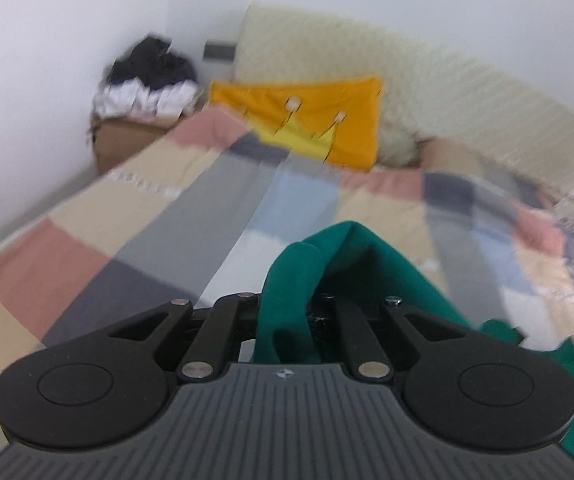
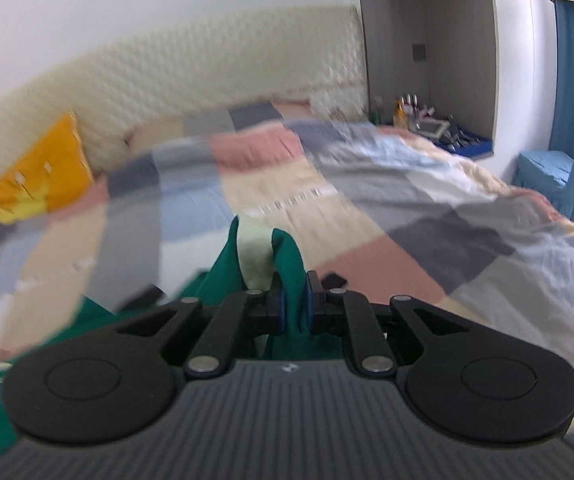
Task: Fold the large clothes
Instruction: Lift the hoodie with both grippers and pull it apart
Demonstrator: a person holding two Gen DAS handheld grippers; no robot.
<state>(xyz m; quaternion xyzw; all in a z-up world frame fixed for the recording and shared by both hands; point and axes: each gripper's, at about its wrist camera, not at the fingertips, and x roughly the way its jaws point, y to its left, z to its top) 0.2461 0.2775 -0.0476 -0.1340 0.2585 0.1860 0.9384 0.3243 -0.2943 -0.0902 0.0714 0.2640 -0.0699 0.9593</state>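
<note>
A green garment (image 1: 371, 264) is bunched over my left gripper (image 1: 287, 312), which is shut on it; the cloth hides the fingertips and trails off to the lower right. In the right wrist view the same green garment (image 2: 287, 256), with a pale lining showing, is pinched between the blue pads (image 2: 281, 312) of my right gripper (image 2: 295, 308), which is shut on it. More green cloth hangs at the lower left of that view. Both grippers hover over a bed with a patchwork cover (image 1: 127, 216). Both views are blurred by motion.
An orange pillow (image 1: 319, 120) leans on the cream padded headboard (image 1: 427, 92). A cardboard box piled with dark and white clothes (image 1: 147, 88) stands in the far left corner. A niche shelf with small items (image 2: 435, 124) and a blue-covered chair (image 2: 567, 168) sit at the right.
</note>
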